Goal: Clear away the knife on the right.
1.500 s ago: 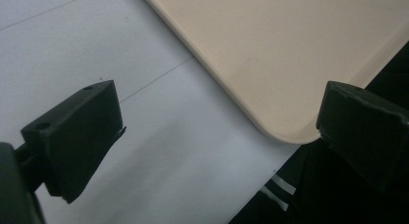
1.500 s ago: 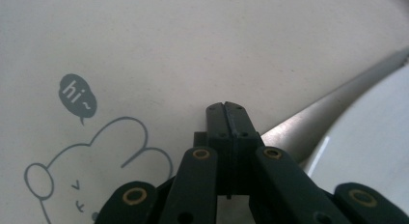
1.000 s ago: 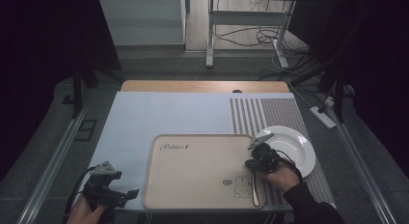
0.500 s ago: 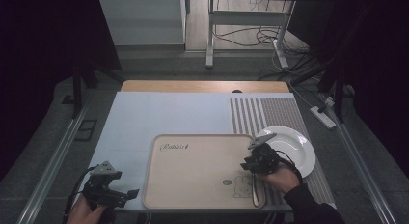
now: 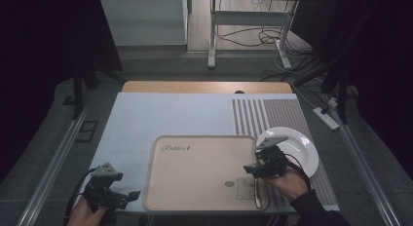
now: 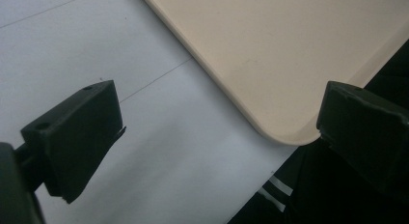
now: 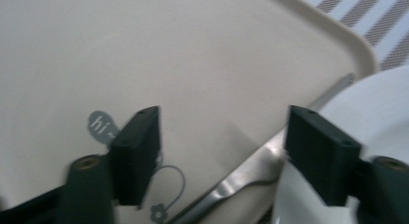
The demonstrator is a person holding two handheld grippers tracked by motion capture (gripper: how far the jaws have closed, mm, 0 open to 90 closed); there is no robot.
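A beige tray [image 5: 199, 172] printed with "Rabbit" lies on the pale mat. A silver metal utensil [image 5: 256, 194] rests along the tray's right rim. My right gripper [image 5: 249, 170] hovers over that rim beside a white plate [image 5: 297, 148]. In the right gripper view its jaws [image 7: 222, 142] have just been opening and stand apart. The utensil [image 7: 241, 180] lies on the tray [image 7: 193, 55] below and between them, untouched by the pads, with the plate [image 7: 381, 103] at the right. My left gripper [image 5: 131, 194] is open at the near-left table edge, its jaws [image 6: 217, 122] framing the tray's corner [image 6: 289, 50].
A striped placemat [image 5: 268, 114] lies under the plate at the right. A bare wooden strip [image 5: 204, 87] runs along the table's far edge. Metal rails flank the table, and cables and a stand lie on the floor beyond.
The right gripper's jaws have spread apart over the tray's right rim, leaving the utensil lying there. The left gripper has stayed where it was.
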